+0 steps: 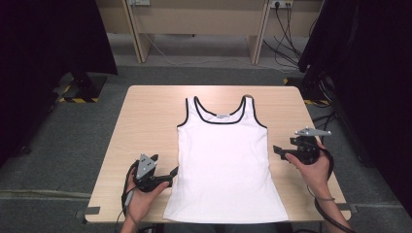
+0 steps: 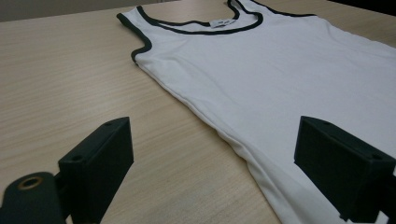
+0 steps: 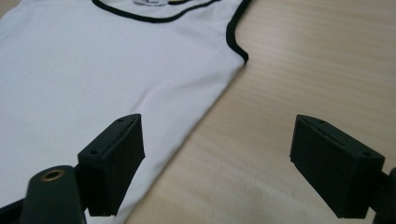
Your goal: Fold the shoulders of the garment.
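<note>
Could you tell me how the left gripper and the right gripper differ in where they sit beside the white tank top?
The left gripper sits near the white black-trimmed tank top by its lower side edge; the right gripper is higher up, farther from the hem. The left one nearly reaches the fabric; the right stands slightly off. Both are open, empty.

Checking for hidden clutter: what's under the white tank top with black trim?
The white tank top with black trim lies flat on the light wooden table. No bulges show, but the tabletop beneath it is covered.
</note>
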A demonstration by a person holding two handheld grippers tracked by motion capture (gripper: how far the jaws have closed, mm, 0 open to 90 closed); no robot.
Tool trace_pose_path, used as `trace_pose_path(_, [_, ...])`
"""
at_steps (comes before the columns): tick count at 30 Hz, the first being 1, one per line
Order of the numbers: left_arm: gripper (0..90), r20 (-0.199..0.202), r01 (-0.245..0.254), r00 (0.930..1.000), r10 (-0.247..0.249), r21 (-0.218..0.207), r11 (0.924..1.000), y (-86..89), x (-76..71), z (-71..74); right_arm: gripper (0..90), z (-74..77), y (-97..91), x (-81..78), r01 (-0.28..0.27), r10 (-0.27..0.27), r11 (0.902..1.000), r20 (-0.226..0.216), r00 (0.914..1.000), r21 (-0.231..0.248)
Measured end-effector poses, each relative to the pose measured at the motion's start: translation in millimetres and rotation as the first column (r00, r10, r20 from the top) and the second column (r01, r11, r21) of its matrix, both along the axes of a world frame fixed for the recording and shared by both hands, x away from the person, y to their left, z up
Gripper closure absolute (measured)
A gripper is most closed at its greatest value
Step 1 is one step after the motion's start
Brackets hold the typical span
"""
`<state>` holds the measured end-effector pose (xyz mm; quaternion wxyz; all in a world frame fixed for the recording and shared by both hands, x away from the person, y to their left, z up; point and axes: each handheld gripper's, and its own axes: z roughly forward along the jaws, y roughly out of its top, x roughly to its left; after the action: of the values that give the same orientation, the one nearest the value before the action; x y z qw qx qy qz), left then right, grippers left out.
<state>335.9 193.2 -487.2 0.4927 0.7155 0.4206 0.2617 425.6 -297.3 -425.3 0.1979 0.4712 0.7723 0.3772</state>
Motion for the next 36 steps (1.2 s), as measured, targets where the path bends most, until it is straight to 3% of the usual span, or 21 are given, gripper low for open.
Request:
trace_pose_path(3, [11.2,0.0,-0.003,1.0,0.003,-0.006,1.0,0.7,-0.1,0.0,18.8,5.6,6.4,11.6,-0.008,0.008,0.9998,0.002,1.0,-0.015])
trace_pose_path(4, [11.2,0.001,-0.003,1.0,0.003,-0.006,1.0,0.7,-0.2,0.0,19.2,10.5,12.4,23.4,-0.011,0.011,0.9996,-0.004,0.9999,-0.026])
trace_pose_path(6, [11.2,0.004,-0.002,1.0,0.002,-0.005,1.0,0.5,-0.3,-0.1,19.6,12.8,15.4,28.9,-0.012,0.012,0.9994,-0.005,0.9999,-0.033])
trace_pose_path(7, [11.2,0.004,-0.001,1.0,0.001,-0.005,1.0,0.4,-0.3,-0.1,20.1,16.4,20.9,40.0,-0.019,0.018,0.9989,-0.009,0.9998,-0.044])
trace_pose_path(8, [11.2,0.003,-0.002,1.0,0.002,-0.006,1.0,0.6,-0.2,-0.1,20.1,16.4,20.9,40.0,-0.019,0.018,0.9989,-0.009,0.9998,-0.044])
trace_pose_path(12, [11.2,0.003,-0.003,1.0,0.003,-0.015,0.9999,1.5,-0.4,-0.1,20.9,24.2,33.6,66.4,-0.013,0.011,0.9981,-0.028,0.9996,-0.06])
trace_pose_path(19, [11.3,0.003,-0.002,1.0,0.002,-0.008,1.0,0.9,-0.4,-0.1,22.1,31.3,46.4,96.0,-0.011,0.007,0.997,-0.052,0.9986,-0.077])
trace_pose_path(25, [11.3,0.003,-0.002,1.0,0.002,-0.009,1.0,1.0,-0.4,-0.1,25.8,32.2,55.8,112.4,-0.009,0.003,0.9957,-0.068,0.9977,-0.092])
trace_pose_path(30, [11.3,0.003,-0.002,1.0,0.002,-0.014,0.9999,1.4,-0.4,-0.1,35.1,29.4,63.0,130.1,-0.016,0.006,0.9946,-0.103,0.9946,-0.102])
trace_pose_path(36, [11.3,0.001,-0.003,1.0,0.003,-0.021,0.9998,1.9,-0.3,-0.2,42.1,20.3,68.0,159.2,0.02,-0.04,0.9917,-0.152,0.9876,-0.127])
